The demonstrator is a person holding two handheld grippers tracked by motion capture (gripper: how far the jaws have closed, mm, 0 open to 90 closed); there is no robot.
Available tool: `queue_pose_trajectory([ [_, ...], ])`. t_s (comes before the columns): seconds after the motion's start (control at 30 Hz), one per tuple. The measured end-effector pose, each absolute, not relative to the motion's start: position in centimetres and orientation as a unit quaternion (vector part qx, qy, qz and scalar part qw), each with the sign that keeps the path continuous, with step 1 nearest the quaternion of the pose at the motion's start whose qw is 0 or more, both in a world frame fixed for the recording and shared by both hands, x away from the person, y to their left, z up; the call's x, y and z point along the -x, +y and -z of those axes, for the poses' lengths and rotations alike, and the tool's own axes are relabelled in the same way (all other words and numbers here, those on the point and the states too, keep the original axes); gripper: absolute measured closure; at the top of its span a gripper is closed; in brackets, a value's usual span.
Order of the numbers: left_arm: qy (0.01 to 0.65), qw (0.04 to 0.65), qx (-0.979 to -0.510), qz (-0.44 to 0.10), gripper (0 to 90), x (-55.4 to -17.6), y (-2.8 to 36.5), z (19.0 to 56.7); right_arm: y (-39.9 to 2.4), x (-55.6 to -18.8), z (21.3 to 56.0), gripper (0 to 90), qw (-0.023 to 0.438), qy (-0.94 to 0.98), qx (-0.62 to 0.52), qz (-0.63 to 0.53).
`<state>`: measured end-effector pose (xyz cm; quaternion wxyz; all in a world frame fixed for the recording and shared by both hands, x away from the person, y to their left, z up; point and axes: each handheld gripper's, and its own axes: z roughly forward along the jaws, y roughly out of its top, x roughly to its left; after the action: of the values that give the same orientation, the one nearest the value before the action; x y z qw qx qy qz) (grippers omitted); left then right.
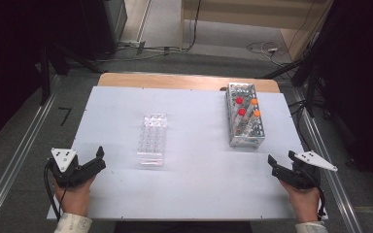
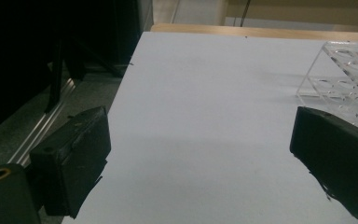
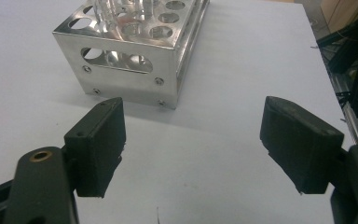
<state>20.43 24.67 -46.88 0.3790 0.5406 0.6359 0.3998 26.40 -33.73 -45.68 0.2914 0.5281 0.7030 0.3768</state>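
A clear plastic tube rack (image 1: 152,139) lies in the middle of the white table (image 1: 194,189); its corner (image 2: 349,79) appears at the right of the left gripper view. A metal rack (image 1: 244,115) at the right holds tubes with red caps (image 1: 240,106) and orange caps (image 1: 255,107); its near end (image 3: 130,51) faces the right gripper. My left gripper (image 1: 98,158) rests open at the table's near left corner, nothing between its jaws. My right gripper (image 1: 280,157) is open at the near right, a short way in front of the metal rack.
The table's wooden far edge (image 1: 189,80) borders a grey floor with cables (image 1: 267,48). Aluminium rails (image 1: 14,165) run along both sides. Dark stands (image 1: 48,58) rise at the left and right.
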Motion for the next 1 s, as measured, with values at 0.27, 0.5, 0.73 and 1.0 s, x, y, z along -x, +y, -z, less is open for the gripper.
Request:
queue_pose_trajectory([
  [0.27,0.635,0.376,-0.541,-0.403,5.5,-20.3,24.7,47.0,-33.4,-26.5,45.6,21.1,0.293,0.708,-0.522,-0.374],
  [0.5,0.634,0.379,-0.541,-0.403,5.5,-20.3,24.6,47.0,-33.3,-26.6,45.3,21.1,0.293,0.705,-0.522,-0.381],
  [0.73,0.635,0.376,-0.539,-0.406,5.5,-20.6,24.5,47.0,-32.7,-27.4,45.0,21.1,0.296,0.707,-0.517,-0.381],
  [1.0,0.634,0.377,-0.541,-0.404,5.8,-20.8,24.4,47.1,-32.0,-28.2,44.9,21.5,0.288,0.708,-0.513,-0.391],
])
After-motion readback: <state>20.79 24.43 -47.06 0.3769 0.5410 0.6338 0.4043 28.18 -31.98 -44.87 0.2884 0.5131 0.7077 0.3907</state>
